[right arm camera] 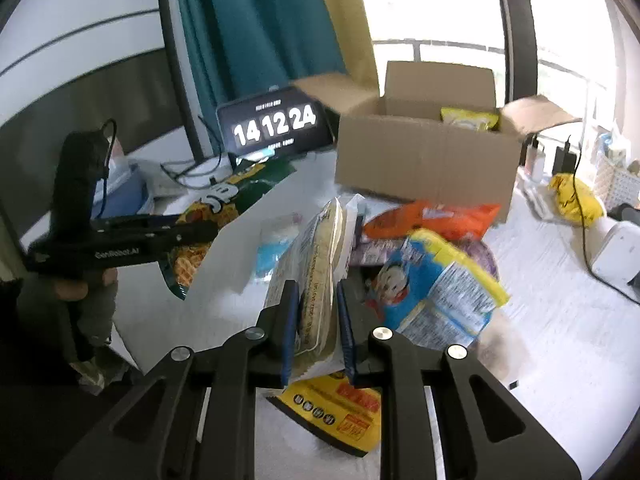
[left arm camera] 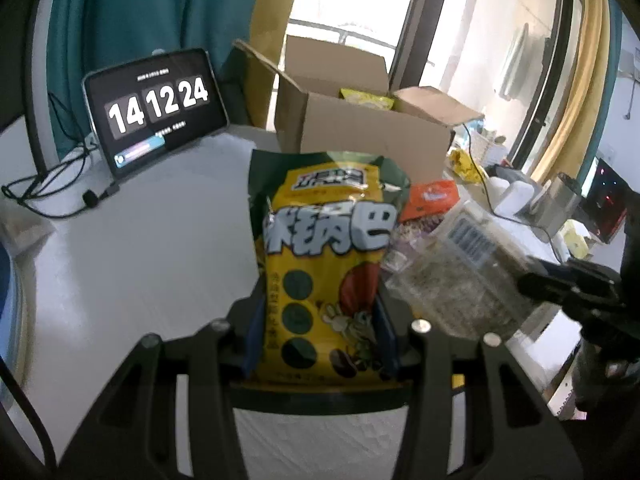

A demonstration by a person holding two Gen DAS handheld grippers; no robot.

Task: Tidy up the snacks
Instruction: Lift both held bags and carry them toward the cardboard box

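Between my left tongs (left arm camera: 322,336), pads clamped on it, a yellow snack bag (left arm camera: 326,264) held upright above the white table (left arm camera: 140,240). My right tongs (right arm camera: 318,332) grip a clear packet (right arm camera: 320,264). Beyond: loose snacks (right arm camera: 436,284) heaped on the table; farther, the open cardboard box (right arm camera: 424,160), a yellow packet (right arm camera: 470,119) inside; a clock tablet (left arm camera: 154,106) to the box's left.

Clear snack packet (right arm camera: 320,276) — between fingers (right arm camera: 290,320)
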